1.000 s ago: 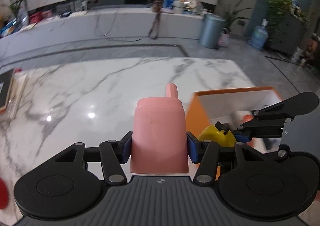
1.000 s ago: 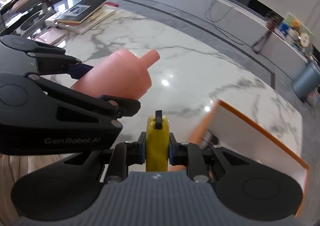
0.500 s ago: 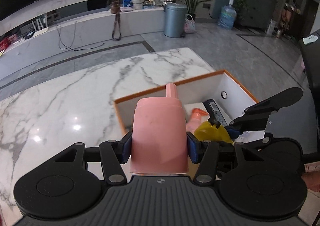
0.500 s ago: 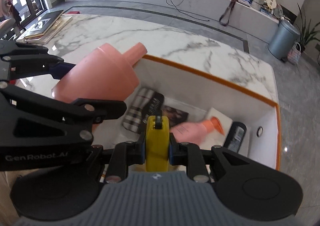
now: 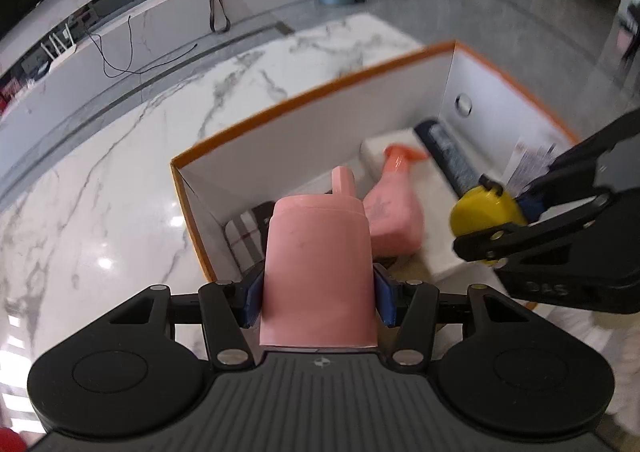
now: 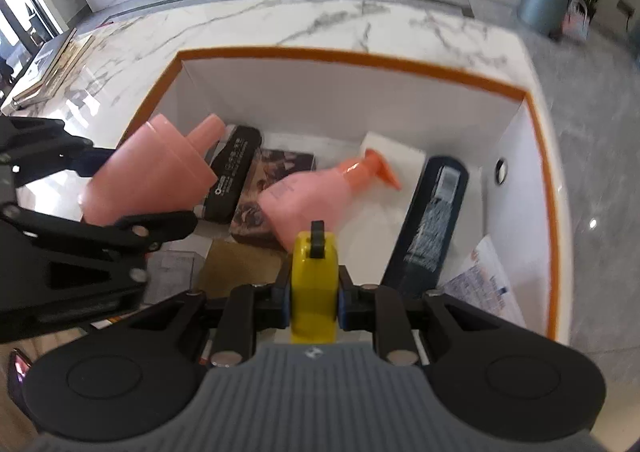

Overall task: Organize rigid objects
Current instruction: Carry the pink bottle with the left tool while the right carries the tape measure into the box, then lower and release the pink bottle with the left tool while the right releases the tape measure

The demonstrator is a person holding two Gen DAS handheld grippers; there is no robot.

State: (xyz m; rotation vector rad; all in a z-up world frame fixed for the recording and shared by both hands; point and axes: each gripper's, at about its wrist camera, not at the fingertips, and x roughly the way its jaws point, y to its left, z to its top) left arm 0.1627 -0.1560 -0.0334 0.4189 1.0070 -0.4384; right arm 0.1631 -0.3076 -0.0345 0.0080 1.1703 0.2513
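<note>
Both grippers have swung from the marble worktop (image 5: 120,155) to hang over the orange-rimmed box (image 6: 360,63). Left gripper (image 5: 318,292) pinches a pink bottle (image 5: 320,272) across its body, spout forward; right gripper (image 6: 314,292) clamps a yellow tape measure (image 6: 314,284) by its flat sides. Both look rigid and light, the bottle's smooth plastic likely slippery. Another pink bottle (image 6: 316,191) lies inside the box.

pink bottles (image 6: 152,175) (image 6: 316,195): 2 | yellow tape measure (image 6: 314,284): 1 | box (image 6: 360,59): 1
</note>
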